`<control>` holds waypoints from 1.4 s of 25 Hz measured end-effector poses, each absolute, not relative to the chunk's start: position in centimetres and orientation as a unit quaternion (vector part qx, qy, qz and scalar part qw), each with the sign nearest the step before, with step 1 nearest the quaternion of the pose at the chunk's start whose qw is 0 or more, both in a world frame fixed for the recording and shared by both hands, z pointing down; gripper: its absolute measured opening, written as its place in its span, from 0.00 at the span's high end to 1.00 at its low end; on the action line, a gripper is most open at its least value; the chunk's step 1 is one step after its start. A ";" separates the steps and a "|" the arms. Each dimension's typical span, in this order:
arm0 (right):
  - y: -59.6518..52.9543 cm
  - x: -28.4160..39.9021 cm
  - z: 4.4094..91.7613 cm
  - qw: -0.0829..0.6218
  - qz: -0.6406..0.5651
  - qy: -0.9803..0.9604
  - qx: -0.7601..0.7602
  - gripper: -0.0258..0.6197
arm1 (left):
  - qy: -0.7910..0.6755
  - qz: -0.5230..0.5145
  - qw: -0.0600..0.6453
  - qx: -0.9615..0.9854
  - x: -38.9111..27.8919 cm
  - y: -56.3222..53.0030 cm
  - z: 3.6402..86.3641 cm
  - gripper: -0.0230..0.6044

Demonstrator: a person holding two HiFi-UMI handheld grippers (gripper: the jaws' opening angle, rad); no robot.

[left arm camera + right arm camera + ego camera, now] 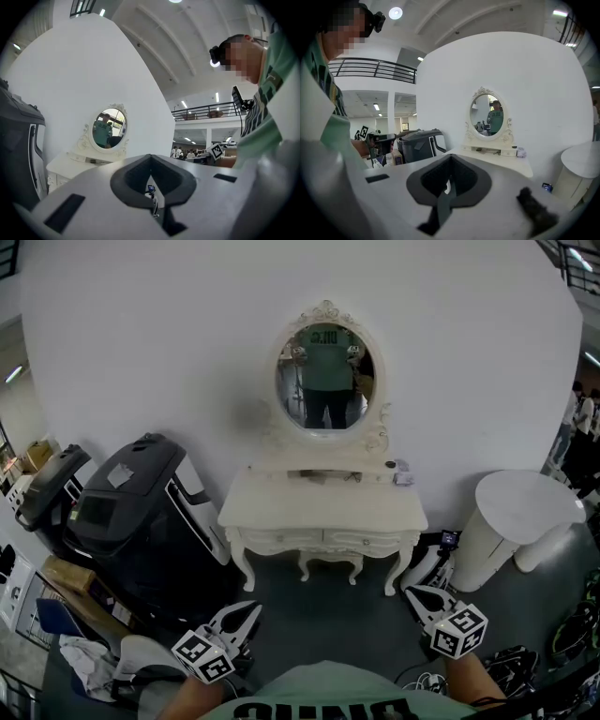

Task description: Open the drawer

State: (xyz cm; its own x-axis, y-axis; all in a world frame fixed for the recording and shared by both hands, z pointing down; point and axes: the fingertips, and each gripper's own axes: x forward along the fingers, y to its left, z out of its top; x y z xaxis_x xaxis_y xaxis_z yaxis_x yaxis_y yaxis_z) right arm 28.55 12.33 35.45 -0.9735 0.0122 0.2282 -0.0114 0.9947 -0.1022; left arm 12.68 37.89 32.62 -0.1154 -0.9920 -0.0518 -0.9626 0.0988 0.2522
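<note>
A white dressing table point(323, 507) with an oval mirror point(325, 376) stands against the white wall, some way ahead of me. Two drawers sit side by side in its front, the left drawer point(281, 540) and the right drawer point(367, 540), both closed. My left gripper point(246, 613) and right gripper point(412, 594) hang low in the head view, well short of the table, touching nothing. The table also shows in the left gripper view point(65, 164) and the right gripper view point(497, 157). The jaws of the left gripper point(150, 157) and of the right gripper point(450, 157) meet at their tips with nothing between them.
A large black machine point(141, 512) stands left of the table. A round white side table point(525, 507) stands to its right. A small box point(403, 474) lies on the tabletop's right end. A cloth point(89, 662) and clutter lie at lower left.
</note>
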 end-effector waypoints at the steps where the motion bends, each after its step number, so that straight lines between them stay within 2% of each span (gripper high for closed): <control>1: 12.2 28.5 35.4 0.114 0.056 -0.992 0.001 0.94 | -0.739 -0.113 0.065 0.661 12.7 37.8 32.6 0.95; 20: 7.2 33.4 35.3 0.074 0.093 -0.993 -0.008 0.94 | -0.723 -0.104 0.065 0.680 16.7 30.7 32.0 0.95; 35: 2.4 36.9 37.9 0.087 0.124 -0.987 -0.047 0.94 | -0.719 -0.103 0.102 0.680 22.1 24.2 33.9 0.95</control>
